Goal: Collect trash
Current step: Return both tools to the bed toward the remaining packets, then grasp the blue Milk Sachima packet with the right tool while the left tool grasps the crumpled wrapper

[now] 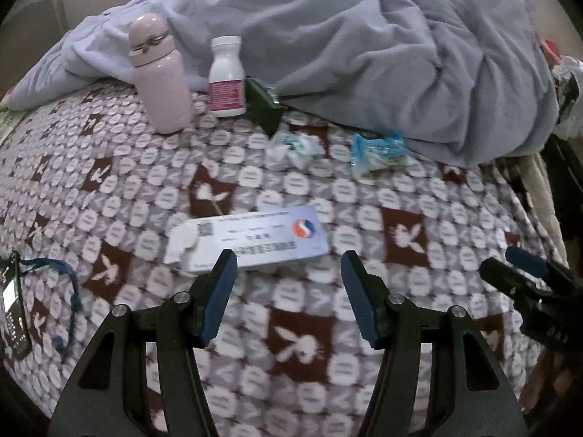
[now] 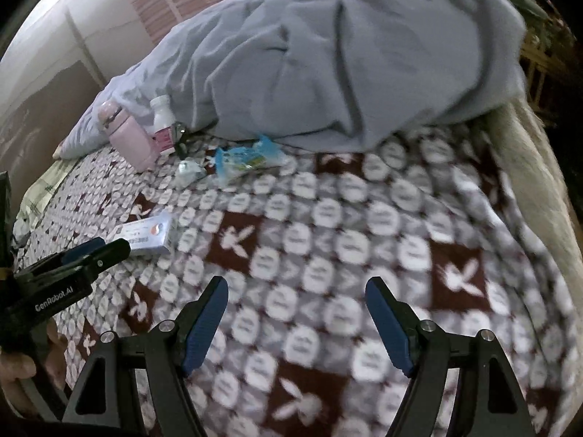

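Nearest piece of likely trash: a flat, pale blue-and-white cardboard medicine box (image 1: 251,240) with a torn white end, lying on the brown-and-white patterned blanket (image 1: 302,342) just ahead of the left gripper (image 1: 286,273), slightly left of its centre line. Long axis running left to right across the view, tilted a little, so roughly crosswise to the gap between the jaws; left fingertip (image 1: 224,266) overlapping the box's near edge in the picture, contact not certain. Left jaws about half spread, nothing between the pads, nothing held. Farther off, by the edge of the rumpled grey-blue duvet (image 1: 364,54): a crumpled clear wrapper (image 1: 295,147), a crinkled blue-and-green plastic snack packet (image 1: 377,151) to its right, and a dark green foil wrapper (image 1: 264,103) behind. To the far left, upright, a pink insulated flask (image 1: 160,76) and a white pill bottle with pink label (image 1: 226,76), probably not rubbish. Right gripper (image 2: 297,300) over bare blanket, well right of the box (image 2: 145,235), jaws somewhat wider, empty, touching nothing. Left hand plainly the nearer to the box; the snack packet (image 2: 247,158) far ahead and left of the right claw.
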Motion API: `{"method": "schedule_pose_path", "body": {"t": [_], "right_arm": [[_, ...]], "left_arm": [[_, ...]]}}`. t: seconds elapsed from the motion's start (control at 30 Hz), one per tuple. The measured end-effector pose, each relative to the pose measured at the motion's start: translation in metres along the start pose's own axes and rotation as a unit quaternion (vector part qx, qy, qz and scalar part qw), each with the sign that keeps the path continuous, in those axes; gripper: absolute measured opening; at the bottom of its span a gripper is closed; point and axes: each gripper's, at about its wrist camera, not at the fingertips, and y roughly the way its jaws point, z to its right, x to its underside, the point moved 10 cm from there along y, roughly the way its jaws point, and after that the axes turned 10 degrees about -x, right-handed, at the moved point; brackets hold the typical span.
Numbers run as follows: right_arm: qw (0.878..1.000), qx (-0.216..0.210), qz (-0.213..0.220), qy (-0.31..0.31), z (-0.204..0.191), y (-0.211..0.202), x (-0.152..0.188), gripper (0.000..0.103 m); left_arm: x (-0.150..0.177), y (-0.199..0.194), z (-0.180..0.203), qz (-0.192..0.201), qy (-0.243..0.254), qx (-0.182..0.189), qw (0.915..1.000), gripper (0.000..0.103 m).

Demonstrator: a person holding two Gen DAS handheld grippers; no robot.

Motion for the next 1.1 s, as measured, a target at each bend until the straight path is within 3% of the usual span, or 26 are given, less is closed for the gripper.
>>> {"method": "schedule_pose_path", "body": {"t": [0.2, 0.53, 0.7, 0.9, 0.97, 1.0, 1.1], "right_arm": [[1.000, -0.006, -0.007, -0.005, -0.010, 0.028, -0.022, 0.076], [0.999, -0.022, 0.010, -0.026, -0.023, 0.074, -0.074, 0.080], [0.998, -0.012, 0.000, -0.064, -0.029, 0.106, -0.096, 0.080], [0.996, -0.006, -0.032, -0.083, -0.023, 0.136, -0.100, 0.081], [0.996, -0.009, -0.024, -0.082, -0.022, 0.135, -0.099, 0.077], [0.997, -0.010, -0.017, -0.080, -0.020, 0.130, -0.097, 0.067], [0.997, -0.024, 0.001, -0.075, -0.015, 0.108, -0.093, 0.064]], "left_arm": [[-0.006, 0.012, -0.016, -0.010, -0.008, 0.004, 0.9999, 0.058], [-0.026, 0.023, -0.031, -0.019, -0.030, 0.063, 0.9973, 0.058], [-0.039, 0.032, -0.033, -0.027, -0.022, 0.079, 0.9963, 0.058], [-0.052, 0.050, -0.031, -0.040, -0.025, 0.090, 0.9948, 0.058], [-0.057, 0.055, -0.028, -0.044, -0.025, 0.090, 0.9947, 0.058], [-0.061, 0.060, -0.023, -0.047, -0.023, 0.087, 0.9948, 0.058], [-0.071, 0.070, -0.011, -0.047, -0.015, 0.076, 0.9959, 0.058]]}}
